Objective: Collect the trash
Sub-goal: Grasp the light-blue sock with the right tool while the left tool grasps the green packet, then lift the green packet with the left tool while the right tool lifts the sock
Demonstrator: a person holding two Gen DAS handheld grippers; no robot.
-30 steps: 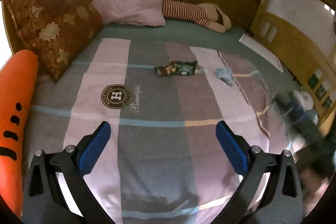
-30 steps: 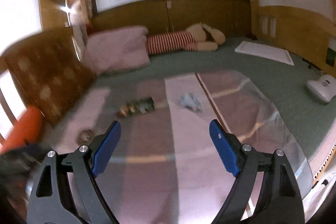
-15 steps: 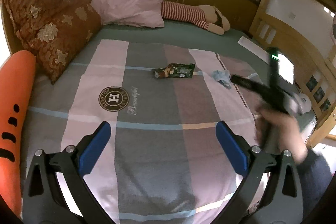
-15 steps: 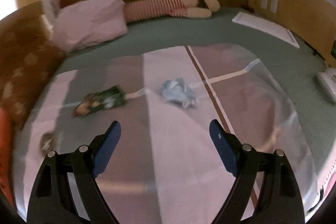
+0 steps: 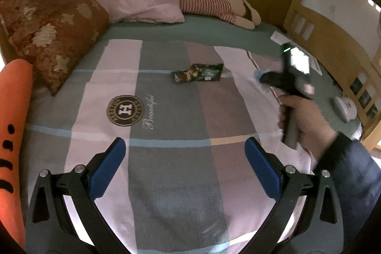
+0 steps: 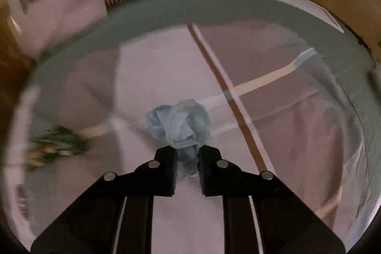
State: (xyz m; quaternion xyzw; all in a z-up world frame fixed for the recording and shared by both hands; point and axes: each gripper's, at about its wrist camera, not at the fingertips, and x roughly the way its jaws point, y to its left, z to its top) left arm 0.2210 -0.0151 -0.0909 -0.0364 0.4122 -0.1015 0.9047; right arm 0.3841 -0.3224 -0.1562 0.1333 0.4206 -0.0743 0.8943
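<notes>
Right gripper (image 6: pixel 187 156) pinching blue wad (image 6: pixel 181 123) on bedspread (image 6: pixel 147 73).
Its jaws just closed on it; left gripper (image 5: pixel 183 170) spread wide, empty.

wrapper (image 5: pixel 197 72) left of wad (image 6: pixel 179 127), on blanket (image 5: pixel 166 135)

free: bare blanket (image 5: pixel 166 146) ahead of left claw (image 5: pixel 183 168) | obstacles: green wrapper (image 5: pixel 197 73) mid-bed; right hand (image 5: pixel 307 120) at right; brown cushions (image 5: pixel 47 23) along left edge

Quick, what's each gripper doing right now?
Left gripper: open, nothing between its jaws.
Right gripper: jaws have just closed, shut on the crumpled blue wad.
</notes>
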